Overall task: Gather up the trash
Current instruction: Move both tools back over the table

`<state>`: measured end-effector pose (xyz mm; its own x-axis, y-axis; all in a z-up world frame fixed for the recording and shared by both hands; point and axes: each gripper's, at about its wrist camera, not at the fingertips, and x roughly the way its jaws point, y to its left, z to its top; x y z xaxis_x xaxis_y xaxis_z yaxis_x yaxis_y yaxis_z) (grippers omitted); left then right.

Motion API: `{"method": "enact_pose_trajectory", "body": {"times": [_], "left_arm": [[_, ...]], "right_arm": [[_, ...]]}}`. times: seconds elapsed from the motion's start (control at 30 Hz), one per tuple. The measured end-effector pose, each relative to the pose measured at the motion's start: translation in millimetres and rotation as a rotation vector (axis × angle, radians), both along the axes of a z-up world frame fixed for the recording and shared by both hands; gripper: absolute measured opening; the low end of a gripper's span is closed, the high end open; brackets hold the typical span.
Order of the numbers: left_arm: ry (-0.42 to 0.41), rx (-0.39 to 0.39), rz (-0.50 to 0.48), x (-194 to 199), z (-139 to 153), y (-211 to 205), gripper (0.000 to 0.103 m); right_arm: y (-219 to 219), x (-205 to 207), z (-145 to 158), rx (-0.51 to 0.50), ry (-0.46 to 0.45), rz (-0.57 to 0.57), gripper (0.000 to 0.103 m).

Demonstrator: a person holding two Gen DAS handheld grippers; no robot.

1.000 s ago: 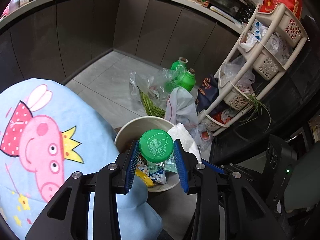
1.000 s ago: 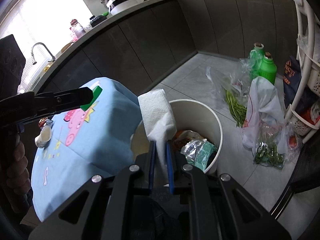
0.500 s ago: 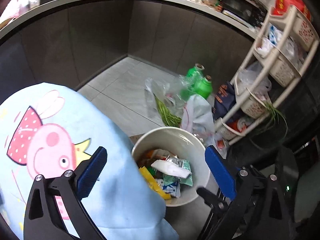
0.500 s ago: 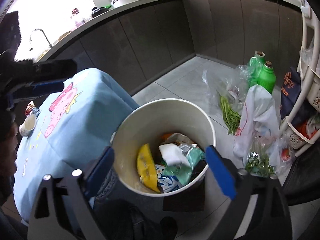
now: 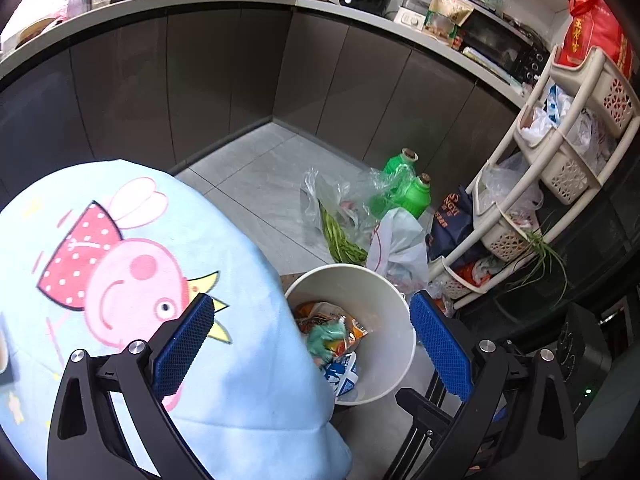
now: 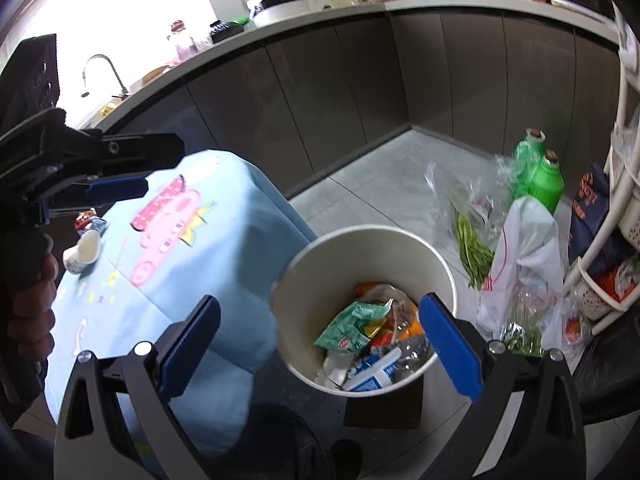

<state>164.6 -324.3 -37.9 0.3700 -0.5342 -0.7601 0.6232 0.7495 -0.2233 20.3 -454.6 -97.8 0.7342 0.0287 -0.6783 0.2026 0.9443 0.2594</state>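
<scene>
I see a kitchen: grey tile floor (image 5: 256, 184), dark cabinets, blue cartoon cloth over the worktop (image 5: 120, 264). Trash sits in the white bin (image 6: 400, 240) beside it, its base hidden. Left gripper (image 5: 312, 350) and right gripper (image 6: 320, 350): jaws wide, empty.

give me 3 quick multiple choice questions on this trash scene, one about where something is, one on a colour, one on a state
1. Where does the white bin stand?
A. on the counter
B. on the floor beside the blue-clothed table
C. in the shelf rack

2. What colour are the two bottles by the cabinets?
A. green
B. red
C. white

3. How do the right gripper's jaws stand?
A. shut on a tissue
B. shut on a cap
C. wide open, empty

Answers:
1. B, its base sits on the tiles at the cloth's edge.
2. A, both bodies are bright green.
3. C, the blue pads stand far apart with only the bin seen below them.
</scene>
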Motion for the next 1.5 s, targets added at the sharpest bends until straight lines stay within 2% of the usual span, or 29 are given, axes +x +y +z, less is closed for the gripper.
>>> {"method": "enact_pose_trajectory", "body": {"times": [0.13, 0.23, 0.5, 0.83, 1.03, 1.33, 1.5], "left_arm": [[-0.017, -0.010, 0.033, -5, 16, 21, 0.094], [-0.036, 0.011, 0.055, -9, 27, 39, 0.094], [-0.050, 0.016, 0.161, -21, 44, 113, 0.094], [-0.005, 0.017, 0.402, -24, 34, 244, 0.094], [0.025, -0.018, 0.564, -22, 29, 332, 0.094], [0.025, -0.043, 0.680, -23, 27, 419, 0.094], [0.033, -0.066, 0.749, -21, 23, 459, 0.094]], "right_arm": [[16, 0, 20, 0.003, -0.028, 0.035, 0.100], [32, 3, 33, -0.005, -0.040, 0.072, 0.100], [91, 13, 55, -0.045, -0.075, 0.220, 0.100], [156, 36, 65, -0.068, -0.070, 0.366, 0.100], [208, 57, 67, -0.070, -0.051, 0.476, 0.100], [308, 114, 76, -0.095, -0.043, 0.675, 0.099], [358, 149, 72, -0.111, -0.028, 0.704, 0.099]]}}
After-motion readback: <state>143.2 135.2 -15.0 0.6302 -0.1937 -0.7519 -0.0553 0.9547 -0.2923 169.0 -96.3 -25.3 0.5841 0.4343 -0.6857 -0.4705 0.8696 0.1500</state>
